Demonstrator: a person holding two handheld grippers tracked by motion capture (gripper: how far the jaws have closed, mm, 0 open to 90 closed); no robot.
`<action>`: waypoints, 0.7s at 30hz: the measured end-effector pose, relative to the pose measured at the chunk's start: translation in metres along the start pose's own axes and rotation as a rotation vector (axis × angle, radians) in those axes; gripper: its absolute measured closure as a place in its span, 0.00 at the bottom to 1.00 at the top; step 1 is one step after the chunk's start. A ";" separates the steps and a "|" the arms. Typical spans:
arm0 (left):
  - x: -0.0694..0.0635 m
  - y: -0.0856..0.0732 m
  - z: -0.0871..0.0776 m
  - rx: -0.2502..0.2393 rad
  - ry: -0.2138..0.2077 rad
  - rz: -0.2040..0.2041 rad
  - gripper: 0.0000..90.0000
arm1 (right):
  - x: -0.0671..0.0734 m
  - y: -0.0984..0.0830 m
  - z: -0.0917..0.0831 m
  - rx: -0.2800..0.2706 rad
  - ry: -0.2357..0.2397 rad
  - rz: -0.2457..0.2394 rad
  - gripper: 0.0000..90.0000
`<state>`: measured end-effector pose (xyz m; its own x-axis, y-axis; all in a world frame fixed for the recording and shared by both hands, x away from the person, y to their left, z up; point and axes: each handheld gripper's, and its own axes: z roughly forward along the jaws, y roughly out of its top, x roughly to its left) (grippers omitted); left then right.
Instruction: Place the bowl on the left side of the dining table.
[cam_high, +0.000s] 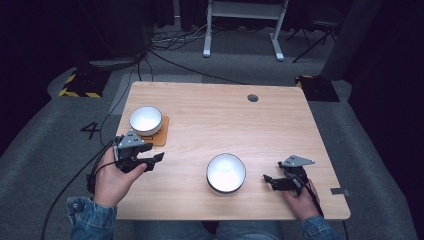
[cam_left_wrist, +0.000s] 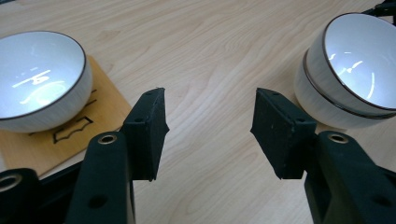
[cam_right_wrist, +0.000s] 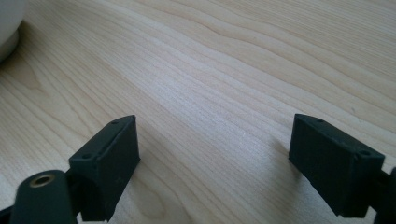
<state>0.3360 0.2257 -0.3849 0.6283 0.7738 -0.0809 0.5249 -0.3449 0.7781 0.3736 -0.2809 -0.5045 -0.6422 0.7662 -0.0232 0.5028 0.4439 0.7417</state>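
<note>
Desk (cam_high: 210, 120) of pale wood is seen from above, with two white bowls on it. The bowl on the coaster (cam_high: 145, 120) sits at the left side of the desk, resting on a square wooden coaster (cam_high: 161, 135) whose corner juts out toward the person. The second bowl (cam_high: 226, 172), white inside with a dark rim, stands directly on the wood near the front edge, well apart from the first.

The left gripper (cam_high: 156, 161) is held in the left hand (cam_high: 112, 180) just in front of the coaster, pointing across the desk toward the second bowl. In the left gripper view its jaws are seen parted, with bare wood between them and nothing clasped; the bowl on the coaster (cam_left_wrist: 39, 79) lies to the left of the jaws and the second bowl (cam_left_wrist: 350, 70) to the right, both beyond the fingertips and untouched.

The right gripper (cam_high: 270, 180) is held in the right hand (cam_high: 300, 197) near the front right of the desk, just beside the second bowl and pointing toward it without contact. In the right gripper view its jaws stand wide apart over bare wood (cam_right_wrist: 210, 93), empty.

A black cable (cam_high: 70, 185) trails from the left gripper off the desk's left edge. Denim sleeves are seen at the bottom of the high view.
</note>
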 end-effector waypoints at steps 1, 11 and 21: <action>-0.002 -0.002 0.000 0.000 -0.005 -0.003 0.50 | 0.000 0.000 0.000 0.000 0.000 0.000 0.18; -0.010 -0.021 -0.001 0.003 -0.030 0.001 0.50 | 0.000 0.000 0.000 0.000 0.000 0.000 0.18; -0.014 -0.035 0.011 0.063 -0.044 0.007 0.50 | 0.000 0.000 0.000 0.000 0.000 0.000 0.18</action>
<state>0.3155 0.2211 -0.4183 0.6562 0.7473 -0.1041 0.5543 -0.3839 0.7385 0.3736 -0.2809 -0.5045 -0.6423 0.7661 -0.0232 0.5025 0.4438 0.7420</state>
